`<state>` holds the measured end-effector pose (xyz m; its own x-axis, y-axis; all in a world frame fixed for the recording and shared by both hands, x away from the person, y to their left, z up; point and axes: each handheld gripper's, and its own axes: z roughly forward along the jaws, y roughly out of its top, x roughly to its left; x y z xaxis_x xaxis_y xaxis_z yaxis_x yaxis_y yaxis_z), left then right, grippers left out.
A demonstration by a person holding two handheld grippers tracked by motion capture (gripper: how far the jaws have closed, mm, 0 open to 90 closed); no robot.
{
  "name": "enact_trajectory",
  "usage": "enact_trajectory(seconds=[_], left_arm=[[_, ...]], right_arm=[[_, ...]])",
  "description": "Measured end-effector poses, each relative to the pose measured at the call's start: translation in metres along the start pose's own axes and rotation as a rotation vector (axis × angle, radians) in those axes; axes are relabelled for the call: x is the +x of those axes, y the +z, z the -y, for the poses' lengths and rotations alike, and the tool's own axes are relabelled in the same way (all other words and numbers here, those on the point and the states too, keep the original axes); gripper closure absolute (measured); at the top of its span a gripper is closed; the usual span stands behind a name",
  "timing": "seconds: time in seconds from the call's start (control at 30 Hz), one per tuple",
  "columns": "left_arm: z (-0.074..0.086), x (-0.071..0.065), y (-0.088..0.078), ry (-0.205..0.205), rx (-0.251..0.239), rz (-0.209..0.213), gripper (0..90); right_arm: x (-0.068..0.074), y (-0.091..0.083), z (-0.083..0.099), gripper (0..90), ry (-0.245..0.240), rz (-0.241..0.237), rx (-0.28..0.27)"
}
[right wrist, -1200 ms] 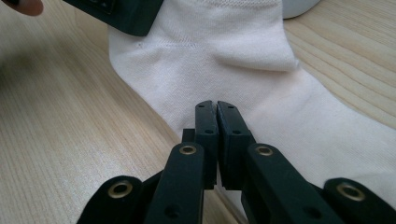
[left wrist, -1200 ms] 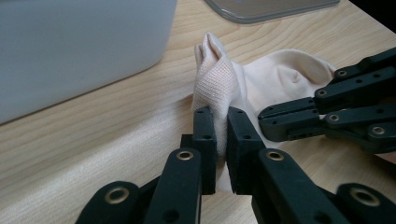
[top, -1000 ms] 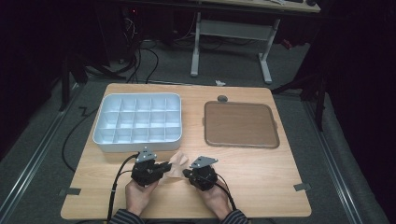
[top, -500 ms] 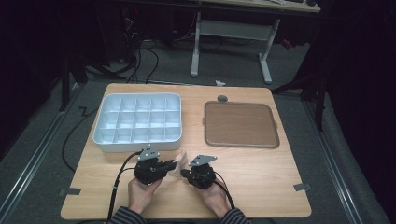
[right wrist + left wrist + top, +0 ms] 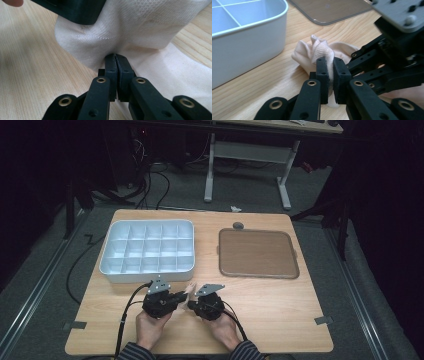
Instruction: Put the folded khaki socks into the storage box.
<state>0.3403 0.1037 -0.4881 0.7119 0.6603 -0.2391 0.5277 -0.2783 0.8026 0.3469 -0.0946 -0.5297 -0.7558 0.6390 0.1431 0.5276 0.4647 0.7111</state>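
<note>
Left gripper [image 5: 331, 72] fingers clamped on cream sock [image 5: 322, 51]; right gripper [image 5: 116, 65] fingers pinching same sock. Sock at table's [image 5: 280, 310] 6 o'clock, white compartment tray [image 5: 147, 251] at 10.

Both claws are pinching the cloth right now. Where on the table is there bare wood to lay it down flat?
Bare wood lies right of the right claw, in front of the flat brown square tray, and left of the left claw, in front of the white compartmented plastic box. It is crowded between the claws, where the cream knitted cloth bunches.
</note>
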Motion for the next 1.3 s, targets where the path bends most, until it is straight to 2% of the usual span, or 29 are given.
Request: enact_trajectory(seconds=[0.1, 0.23, 0.37, 0.5, 0.57, 0.7, 0.87, 0.97, 1.1, 1.2, 1.3], left_arm=[[0.002, 0.003, -0.001, -0.014, 0.004, -0.009, 84.9], [0.004, 0.004, -0.003, -0.021, 0.001, -0.013, 84.9], [0.004, 0.003, -0.003, -0.023, -0.003, -0.010, 84.9], [0.004, 0.003, -0.002, -0.022, -0.005, -0.009, 84.9], [0.004, 0.002, -0.002, -0.023, -0.005, -0.008, 84.9], [0.002, 0.001, -0.002, -0.024, -0.005, -0.007, 84.9], [0.002, 0.000, -0.001, -0.023, -0.001, -0.008, 84.9], [0.002, 0.000, -0.001, -0.022, -0.003, -0.008, 84.9], [0.001, -0.001, -0.001, -0.016, -0.004, -0.009, 84.9], [0.000, -0.002, -0.002, -0.012, -0.007, -0.007, 84.8], [0.001, -0.003, -0.001, -0.001, -0.006, -0.010, 84.9]], right_arm=[[0.001, -0.005, 0.000, 82.3, -0.013, 0.012, -0.010], [0.001, -0.022, 0.001, 81.8, -0.017, 0.047, -0.051], [-0.008, -0.042, 0.008, 80.8, 0.014, 0.134, -0.075], [-0.021, -0.059, 0.020, 76.2, 0.072, 0.191, -0.115], [-0.025, -0.066, 0.024, 74.7, 0.091, 0.212, -0.133], [-0.030, -0.070, 0.030, 69.8, 0.113, 0.238, -0.134], [-0.035, -0.067, 0.033, 65.5, 0.138, 0.245, -0.119], [-0.039, -0.063, 0.035, 66.0, 0.151, 0.241, -0.095], [-0.044, -0.055, 0.040, 73.3, 0.174, 0.228, -0.061], [-0.044, -0.052, 0.043, 80.6, 0.177, 0.211, -0.068], [-0.043, -0.052, 0.043, 82.6, 0.175, 0.210, -0.070]])
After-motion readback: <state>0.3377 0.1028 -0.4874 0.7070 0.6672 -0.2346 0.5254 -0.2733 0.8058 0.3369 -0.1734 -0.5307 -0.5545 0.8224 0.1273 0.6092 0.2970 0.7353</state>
